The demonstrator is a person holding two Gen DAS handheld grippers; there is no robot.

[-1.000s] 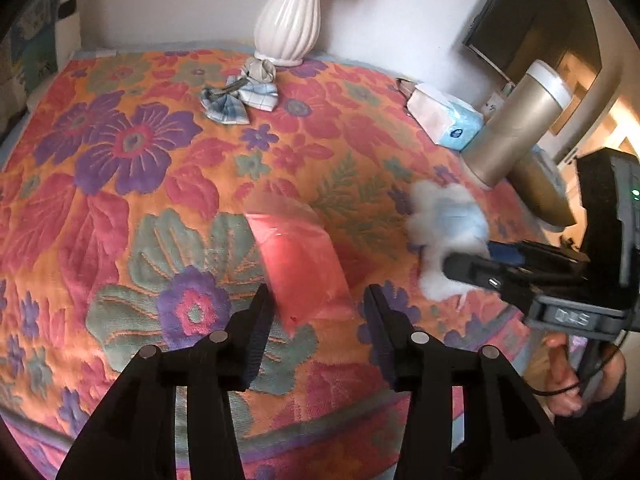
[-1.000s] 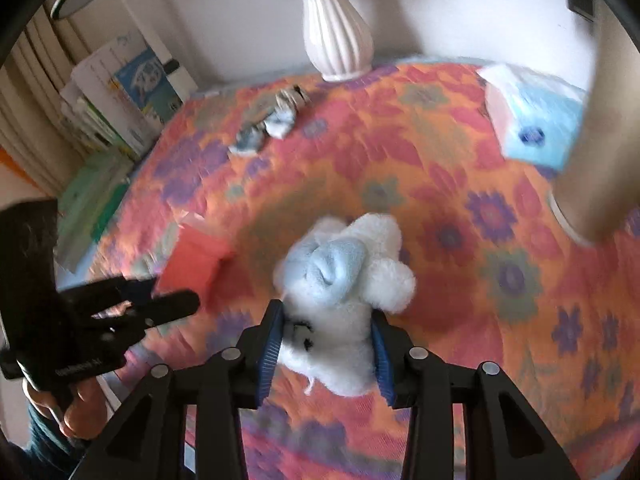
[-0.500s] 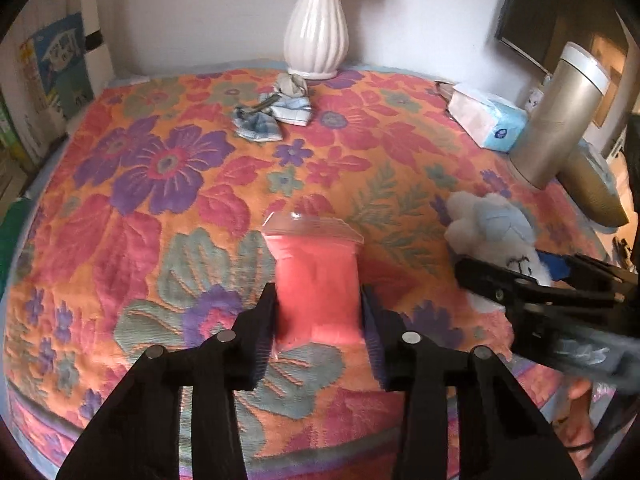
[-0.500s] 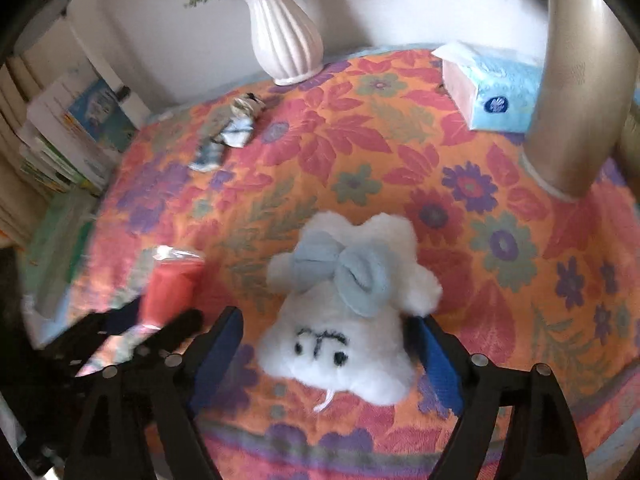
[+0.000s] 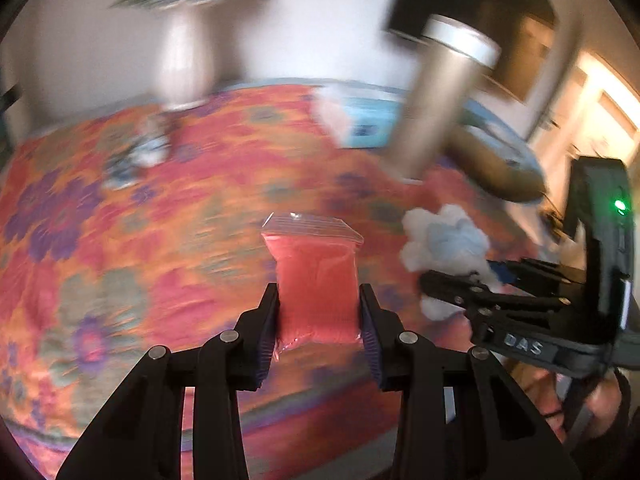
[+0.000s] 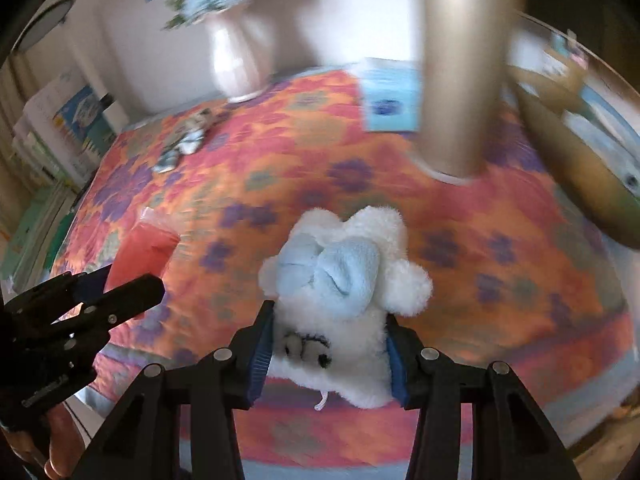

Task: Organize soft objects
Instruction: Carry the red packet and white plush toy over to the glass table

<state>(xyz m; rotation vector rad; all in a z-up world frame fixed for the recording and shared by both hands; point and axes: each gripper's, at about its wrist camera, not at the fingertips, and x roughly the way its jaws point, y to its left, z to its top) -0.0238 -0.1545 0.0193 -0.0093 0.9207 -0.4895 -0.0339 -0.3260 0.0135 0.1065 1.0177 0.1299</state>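
A floral tablecloth (image 5: 168,216) covers the table below a white vase (image 6: 236,60). The left gripper (image 5: 318,320) is clamped on a red zip bag (image 5: 316,280). The right gripper (image 6: 328,348) is closing, its pads pressing a white plush toy (image 6: 344,276) between them, above the cloth.

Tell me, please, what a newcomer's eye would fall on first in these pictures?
Probably the loud floral cloth that covers the whole table. Next, the pink pouch squeezed in the left gripper, and beside it the white plush toy between the closing jaws of the right gripper.
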